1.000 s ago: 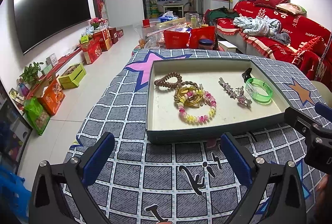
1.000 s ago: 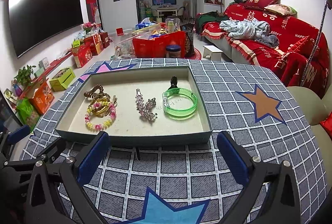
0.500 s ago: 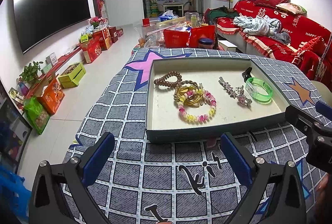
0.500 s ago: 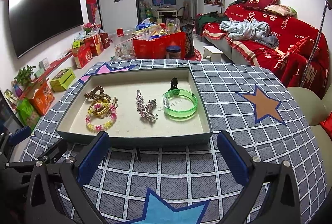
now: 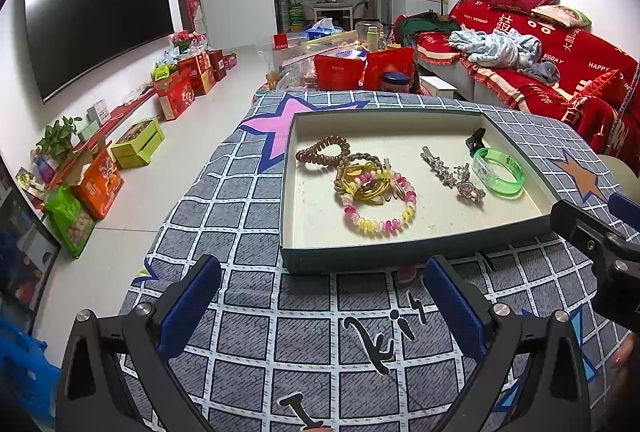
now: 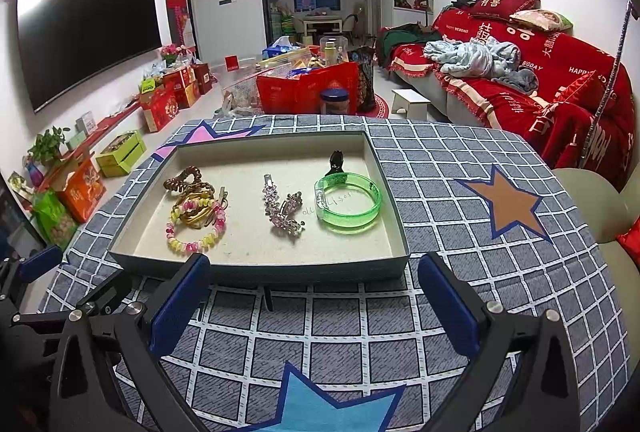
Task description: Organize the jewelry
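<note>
A shallow grey tray [image 5: 400, 259] [image 6: 260, 272] sits on the checked tablecloth. It holds a brown coil hair tie [image 5: 322, 151] [image 6: 182, 178], yellow bands with a pink-and-yellow bead bracelet [image 5: 380, 206] [image 6: 196, 228], crystal hair clips [image 5: 454, 176] [image 6: 284, 210], a green bangle [image 5: 498, 177] [image 6: 347, 202] and a black clip [image 5: 475, 138] [image 6: 336, 160]. My left gripper [image 5: 320, 296] is open and empty in front of the tray's near left. My right gripper [image 6: 314, 296] is open and empty in front of the tray's near wall.
A small dark hairpin [image 6: 267, 297] [image 5: 488, 261] lies on the cloth just before the tray. A pink item [image 5: 406, 274] lies half under the tray's near wall. A red sofa [image 6: 540, 80] stands right, boxes [image 5: 96, 184] on the floor left.
</note>
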Tool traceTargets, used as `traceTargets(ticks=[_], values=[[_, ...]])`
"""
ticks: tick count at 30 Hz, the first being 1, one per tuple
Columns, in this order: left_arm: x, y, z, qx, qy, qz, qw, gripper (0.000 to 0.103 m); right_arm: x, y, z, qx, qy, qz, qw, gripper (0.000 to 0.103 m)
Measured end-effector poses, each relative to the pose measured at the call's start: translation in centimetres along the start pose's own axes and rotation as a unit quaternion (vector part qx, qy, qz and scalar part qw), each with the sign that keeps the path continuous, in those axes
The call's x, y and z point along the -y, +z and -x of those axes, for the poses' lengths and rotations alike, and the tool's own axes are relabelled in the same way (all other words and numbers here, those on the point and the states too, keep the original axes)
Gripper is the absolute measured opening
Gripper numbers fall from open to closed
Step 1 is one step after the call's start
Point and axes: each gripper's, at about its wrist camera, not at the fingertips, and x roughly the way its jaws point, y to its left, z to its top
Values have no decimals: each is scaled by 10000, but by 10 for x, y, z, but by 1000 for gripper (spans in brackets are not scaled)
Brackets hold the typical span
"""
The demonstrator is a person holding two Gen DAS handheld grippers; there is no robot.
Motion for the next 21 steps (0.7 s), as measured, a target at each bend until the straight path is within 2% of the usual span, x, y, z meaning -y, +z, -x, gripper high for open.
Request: traceTargets(ticks=[21], values=[[0, -1, 0, 2, -8, -22, 10000, 103, -1, 1, 1, 7, -1, -2, 10000, 103]])
